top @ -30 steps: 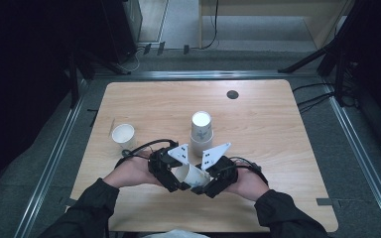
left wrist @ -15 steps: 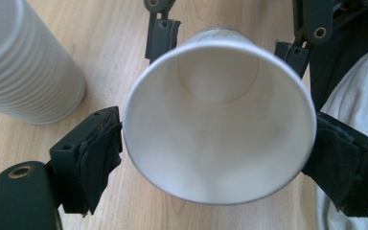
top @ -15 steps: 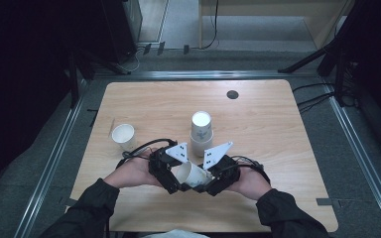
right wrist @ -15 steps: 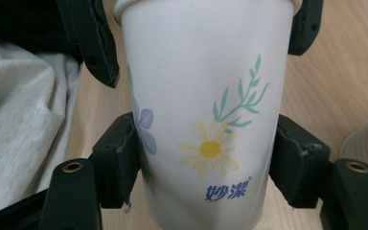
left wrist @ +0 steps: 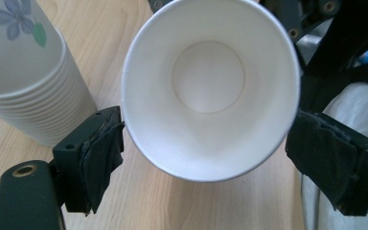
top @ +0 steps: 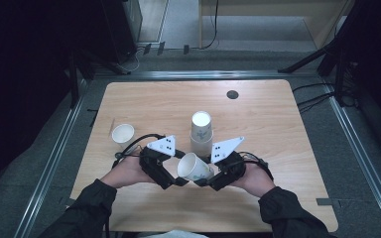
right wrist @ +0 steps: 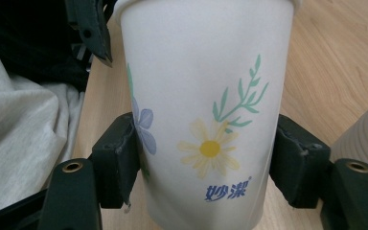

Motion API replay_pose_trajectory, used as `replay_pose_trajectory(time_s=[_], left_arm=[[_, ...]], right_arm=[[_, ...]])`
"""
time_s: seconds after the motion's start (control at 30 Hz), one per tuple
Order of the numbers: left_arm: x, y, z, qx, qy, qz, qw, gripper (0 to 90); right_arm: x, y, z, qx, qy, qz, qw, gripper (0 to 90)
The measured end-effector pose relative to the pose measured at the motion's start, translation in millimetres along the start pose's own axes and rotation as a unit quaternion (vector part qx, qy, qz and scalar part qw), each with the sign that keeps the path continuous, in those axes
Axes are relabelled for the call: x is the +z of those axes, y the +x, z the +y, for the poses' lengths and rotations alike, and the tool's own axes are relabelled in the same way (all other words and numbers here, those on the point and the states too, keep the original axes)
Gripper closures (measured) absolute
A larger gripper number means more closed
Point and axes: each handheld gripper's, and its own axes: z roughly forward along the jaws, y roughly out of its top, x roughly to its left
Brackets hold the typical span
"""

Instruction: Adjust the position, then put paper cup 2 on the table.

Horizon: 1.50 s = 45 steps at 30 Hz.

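The right gripper (right wrist: 206,158) has its fingers (right wrist: 117,163) pressed on the wall of a flowered paper cup (right wrist: 206,110), held tilted just above the table (top: 287,148) near its front edge. The left gripper (left wrist: 211,153) has just been opening; its fingers (left wrist: 100,153) now stand wide around the cup's rim, the left pad at most brushing it and the other apart. The stack of paper cups (top: 201,131) stands just behind, and a single paper cup (top: 122,134) is well apart to the left. A good hand-over probably means the right grip stays gentle enough not to crush the wall, while the left backs straight off without catching the rim.
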Motion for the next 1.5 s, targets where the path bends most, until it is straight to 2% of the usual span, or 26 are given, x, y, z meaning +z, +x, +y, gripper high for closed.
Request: replay_pose_trajectory(time_s=[0.23,0.43,0.6,0.83,1.07,1.23,1.37,1.47,1.5], left_arm=[[-1.1,3.6,-7.3,-0.028,-0.005,0.007,0.9996,13.2],[-3.8,4.9,-11.6,-0.051,-0.028,-0.002,0.9983,13.2],[-4.8,3.4,-13.2,-0.060,-0.055,-0.004,0.9967,13.3],[-5.2,-1.2,-9.4,-0.062,-0.090,-0.005,0.9940,14.0],[-2.0,-3.8,-6.4,-0.060,-0.102,-0.007,0.9929,14.0],[-1.3,-1.6,-5.2,-0.068,-0.116,-0.014,0.9909,14.7],[-0.8,-1.6,-5.1,-0.067,-0.119,-0.012,0.9906,14.8],[-0.3,-1.6,-5.3,-0.068,-0.122,-0.012,0.9901,18.2],[-0.2,-1.1,-5.6,-0.069,-0.123,-0.018,0.9899,20.6]], right_arm=[[-3.5,-2.4,2.5,0.000,-0.017,0.006,0.9998,33.4],[-5.6,-5.2,4.9,0.001,-0.026,0.008,0.9996,33.4],[-6.1,-8.0,7.3,0.004,-0.040,0.015,0.9991,33.3],[-3.7,-5.8,8.9,-0.003,-0.040,0.023,0.9989,33.3],[-2.0,-4.8,9.1,0.001,-0.046,0.029,0.9985,33.3],[0.1,-2.6,9.1,-0.001,-0.045,0.033,0.9985,33.3],[1.5,-2.5,10.1,0.006,-0.048,0.037,0.9981,33.3],[2.9,-2.3,10.2,0.012,-0.046,0.039,0.9981,33.2],[3.2,-2.2,10.2,0.014,-0.046,0.040,0.9980,33.2]])
